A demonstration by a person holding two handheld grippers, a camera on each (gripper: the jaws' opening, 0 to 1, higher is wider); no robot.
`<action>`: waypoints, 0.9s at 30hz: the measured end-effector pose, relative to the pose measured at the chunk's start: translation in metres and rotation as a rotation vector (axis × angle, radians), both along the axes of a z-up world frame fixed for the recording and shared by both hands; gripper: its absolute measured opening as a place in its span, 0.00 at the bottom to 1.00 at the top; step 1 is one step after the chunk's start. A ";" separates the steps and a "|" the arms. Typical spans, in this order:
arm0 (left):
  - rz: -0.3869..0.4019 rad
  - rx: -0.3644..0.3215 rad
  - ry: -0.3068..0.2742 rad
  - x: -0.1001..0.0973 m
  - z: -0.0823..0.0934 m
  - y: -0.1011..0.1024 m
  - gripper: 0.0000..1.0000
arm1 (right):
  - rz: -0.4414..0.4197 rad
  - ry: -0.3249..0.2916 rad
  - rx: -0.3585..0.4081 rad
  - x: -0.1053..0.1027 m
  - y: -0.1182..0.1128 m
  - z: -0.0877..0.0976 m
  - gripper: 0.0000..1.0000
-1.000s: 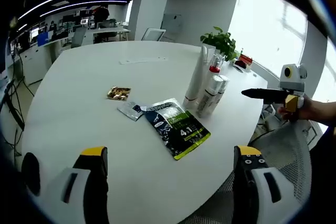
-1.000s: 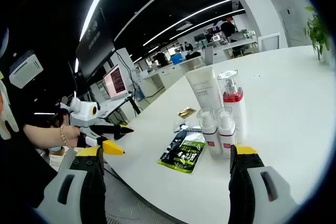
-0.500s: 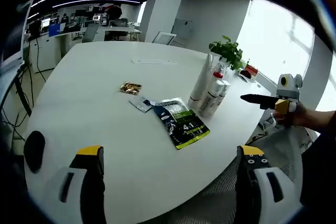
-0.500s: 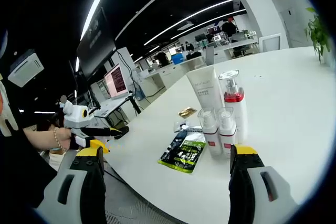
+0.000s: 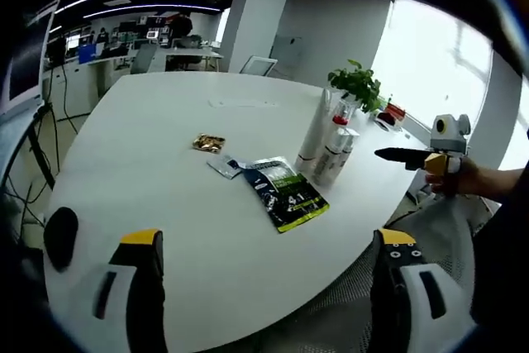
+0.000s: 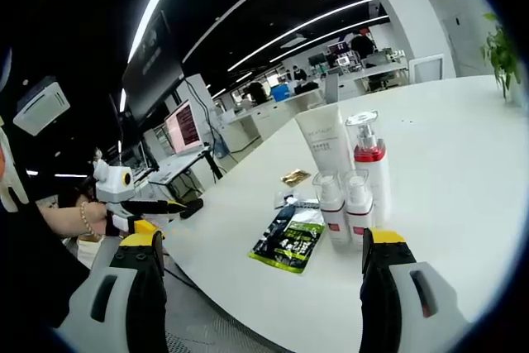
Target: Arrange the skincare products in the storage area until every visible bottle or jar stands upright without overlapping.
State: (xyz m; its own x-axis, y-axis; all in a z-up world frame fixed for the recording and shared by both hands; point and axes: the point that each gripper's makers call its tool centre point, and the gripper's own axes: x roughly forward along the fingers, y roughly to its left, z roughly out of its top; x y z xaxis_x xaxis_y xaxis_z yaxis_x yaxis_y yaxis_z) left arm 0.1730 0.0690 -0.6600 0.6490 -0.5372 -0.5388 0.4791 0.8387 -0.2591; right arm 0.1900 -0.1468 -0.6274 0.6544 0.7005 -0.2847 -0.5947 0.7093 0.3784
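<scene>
Basically a round white table (image 5: 149,146) in an open-plan office — ceiling light strips, desks with monitors, potted plant (image 5: 357,84) at the far edge.
Skincare group stands upright, close together: white tube (image 6: 321,140), red-collared pump bottle (image 6: 367,163), two small bottles (image 6: 343,204) in front. Black-green sachet (image 5: 286,193) lies flat beside them, "4.1" readable; small silver sachet (image 5: 221,165) and gold wrapper (image 5: 208,143) nearby. Left gripper (image 5: 269,258) and right gripper (image 6: 260,254) — jaws spread, empty, off the table edge.
</scene>
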 end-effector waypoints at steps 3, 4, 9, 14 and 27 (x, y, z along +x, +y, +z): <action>-0.004 0.005 0.005 0.001 -0.002 0.000 0.99 | -0.001 0.001 0.002 0.000 0.000 0.000 1.00; -0.006 0.007 0.006 0.000 -0.001 0.000 0.99 | -0.001 0.002 0.001 0.000 0.000 0.000 1.00; -0.013 0.016 0.011 0.002 -0.002 0.001 0.99 | 0.002 0.003 -0.001 -0.001 0.001 0.000 1.00; -0.021 0.024 0.007 0.010 -0.002 0.001 0.99 | 0.005 0.006 -0.002 -0.001 0.001 0.000 1.00; -0.094 0.086 0.000 0.042 -0.009 -0.002 0.94 | -0.003 0.017 -0.009 0.000 -0.001 -0.004 1.00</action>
